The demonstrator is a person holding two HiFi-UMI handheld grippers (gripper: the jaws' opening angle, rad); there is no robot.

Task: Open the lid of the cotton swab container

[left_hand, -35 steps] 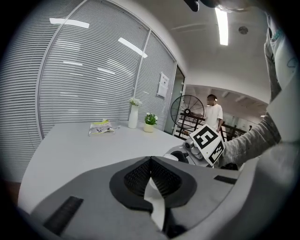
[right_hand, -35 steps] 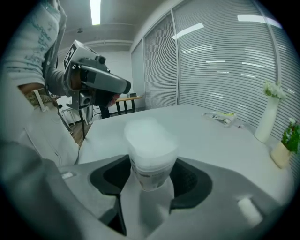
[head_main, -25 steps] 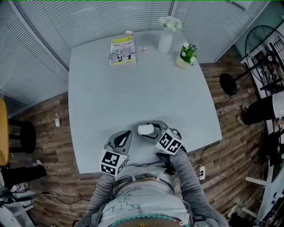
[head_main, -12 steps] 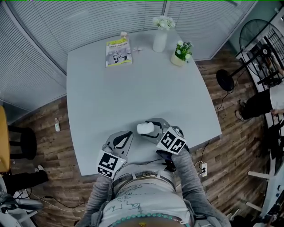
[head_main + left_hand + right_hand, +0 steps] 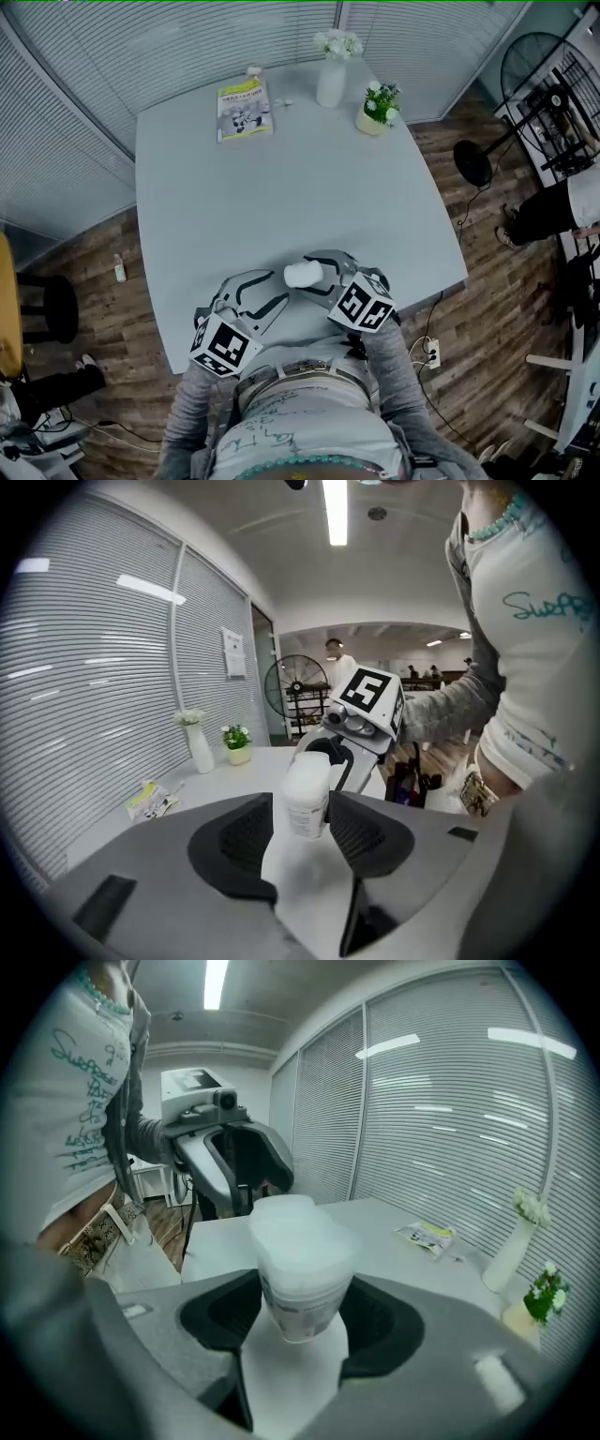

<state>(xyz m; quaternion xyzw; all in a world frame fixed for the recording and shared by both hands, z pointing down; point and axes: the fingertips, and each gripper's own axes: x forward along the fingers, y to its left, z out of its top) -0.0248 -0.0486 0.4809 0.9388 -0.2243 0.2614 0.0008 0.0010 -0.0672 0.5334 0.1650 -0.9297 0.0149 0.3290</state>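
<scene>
Two grippers meet at lower centre of the head view, over the near edge of the tabletop [image 5: 281,187]. The left gripper [image 5: 269,295] has just been opening its jaws. They stand apart, with the container [image 5: 302,274] at their tips and no pad pressing on it. The right gripper [image 5: 315,272] is clamped on the container body, and the lid [image 5: 292,1227] is on. The step in hand is the approach to the lid. The next move probably calls for the left jaws to close on the lid and pull while the right gripper braces.
</scene>
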